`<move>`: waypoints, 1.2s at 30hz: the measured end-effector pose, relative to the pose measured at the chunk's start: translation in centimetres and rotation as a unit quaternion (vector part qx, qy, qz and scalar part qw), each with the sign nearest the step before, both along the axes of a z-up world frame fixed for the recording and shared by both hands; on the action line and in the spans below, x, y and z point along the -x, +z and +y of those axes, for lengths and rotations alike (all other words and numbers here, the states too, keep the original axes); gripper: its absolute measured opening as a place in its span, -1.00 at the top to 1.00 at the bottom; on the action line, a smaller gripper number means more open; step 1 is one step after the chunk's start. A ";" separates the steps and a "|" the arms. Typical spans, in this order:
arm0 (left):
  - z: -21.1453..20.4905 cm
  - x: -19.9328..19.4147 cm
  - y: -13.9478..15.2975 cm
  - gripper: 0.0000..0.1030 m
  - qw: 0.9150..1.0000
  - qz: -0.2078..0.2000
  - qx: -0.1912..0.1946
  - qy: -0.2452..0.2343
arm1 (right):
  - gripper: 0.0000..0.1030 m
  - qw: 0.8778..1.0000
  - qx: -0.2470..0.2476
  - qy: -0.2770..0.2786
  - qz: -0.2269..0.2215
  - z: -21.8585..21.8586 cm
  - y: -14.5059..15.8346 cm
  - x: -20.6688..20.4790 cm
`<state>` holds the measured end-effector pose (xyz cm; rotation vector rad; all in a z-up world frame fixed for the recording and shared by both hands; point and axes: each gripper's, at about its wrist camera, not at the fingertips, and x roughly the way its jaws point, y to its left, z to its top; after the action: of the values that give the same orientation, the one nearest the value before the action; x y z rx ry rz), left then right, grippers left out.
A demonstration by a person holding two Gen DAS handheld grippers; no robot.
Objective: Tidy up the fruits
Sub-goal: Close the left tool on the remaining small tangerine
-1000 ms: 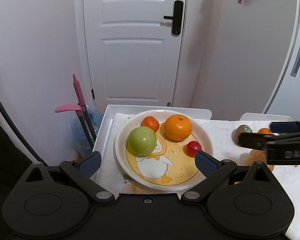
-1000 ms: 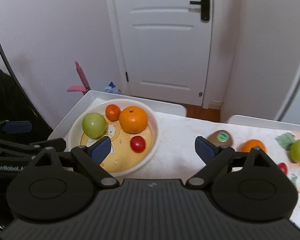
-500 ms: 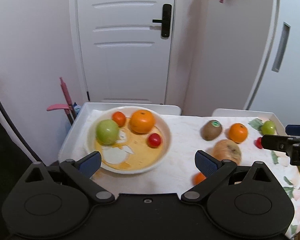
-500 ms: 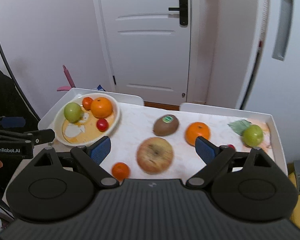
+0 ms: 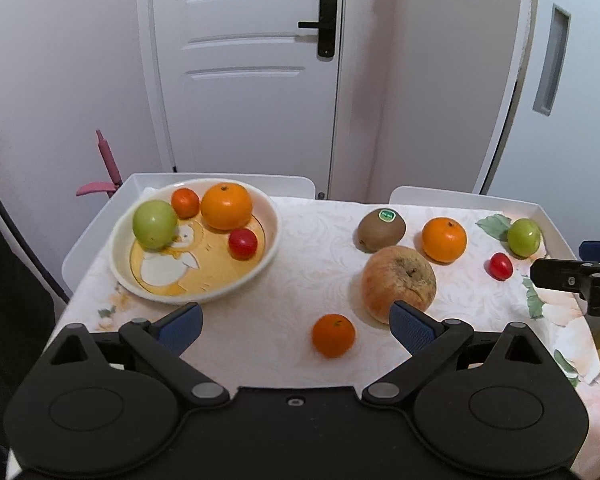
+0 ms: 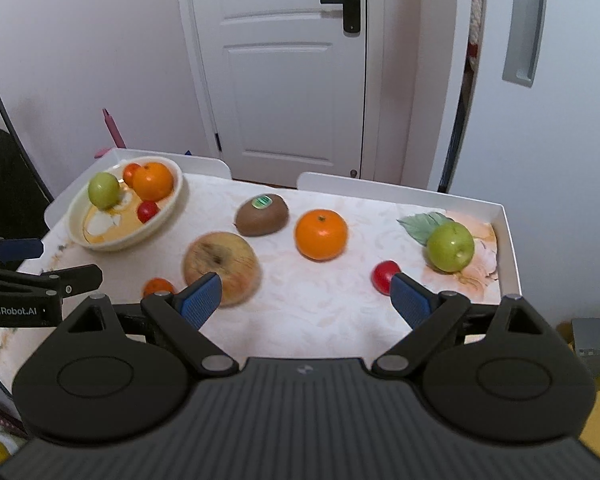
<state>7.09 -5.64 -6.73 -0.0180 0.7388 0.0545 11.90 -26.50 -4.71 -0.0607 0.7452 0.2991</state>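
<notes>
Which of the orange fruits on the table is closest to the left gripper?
The small tangerine lying loose on the cloth, just ahead of the left gripper; the loose orange and the two in the bowl sit farther back.

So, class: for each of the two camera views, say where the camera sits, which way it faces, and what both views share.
Left wrist: on the left gripper, facing across the table toward the white door; its own blue-padded fingers show, open.
Right wrist: on the right gripper, facing the same door from further right; its open fingers show, with the left gripper at the left edge.
Shared: white duck-patterned plate, brown stickered kiwi.
</notes>
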 end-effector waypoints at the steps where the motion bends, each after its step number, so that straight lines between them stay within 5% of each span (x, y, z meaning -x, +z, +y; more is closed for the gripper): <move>1: -0.4 -0.1 -0.3 -0.96 1.000 0.000 -0.002 0.003 | -1.00 1.000 0.002 0.001 0.001 -0.4 -0.3 -0.2; 14: -3.7 -3.8 -6.1 -0.44 0.999 0.023 -0.022 0.034 | -1.00 1.000 -0.002 0.010 0.018 -4.0 -5.8 -5.1; 22: -4.3 -4.5 -7.8 -0.17 0.998 0.035 -0.026 0.050 | -0.74 0.999 -0.003 0.012 0.032 -4.7 -8.1 -7.0; 26: -4.2 -4.7 -8.3 0.19 0.997 0.041 -0.027 0.057 | -0.61 0.999 -0.001 0.015 0.035 -4.8 -8.7 -7.4; 36: -4.4 -4.3 -8.3 0.21 0.997 0.037 -0.033 0.058 | -0.44 0.999 0.002 0.009 0.032 -4.6 -9.9 -8.8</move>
<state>11.35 -10.02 -15.00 0.0030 0.8082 0.1917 20.65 -31.15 -14.61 -0.0622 0.8099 0.3186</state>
